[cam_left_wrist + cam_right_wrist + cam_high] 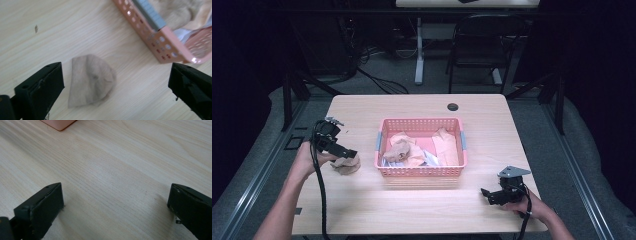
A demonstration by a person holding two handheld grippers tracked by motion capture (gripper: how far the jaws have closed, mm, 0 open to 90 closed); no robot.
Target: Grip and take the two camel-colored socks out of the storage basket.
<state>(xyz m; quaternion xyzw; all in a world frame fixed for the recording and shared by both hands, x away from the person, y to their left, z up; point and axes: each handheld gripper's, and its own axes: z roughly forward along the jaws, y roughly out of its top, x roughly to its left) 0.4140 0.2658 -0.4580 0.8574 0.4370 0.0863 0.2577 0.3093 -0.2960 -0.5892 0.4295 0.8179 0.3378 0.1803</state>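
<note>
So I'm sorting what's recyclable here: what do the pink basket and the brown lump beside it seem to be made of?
The pink basket looks like moulded plastic: smooth, slightly glossy walls pierced with regular holes, and a grey handle strip on each end. The brown lump, lying on the table between the left tongs' open jaws, looks like crumpled matte paper or thin cloth; soft creases show, but which one isn't certain.

I count one pink basket (421, 171) on one wooden table (412, 205), one crumpled brown paper wad (346, 164) outside it — several more pieces inside, too jumbled to number — and two grippers, left gripper (343, 150) and right gripper (488, 194).
</note>
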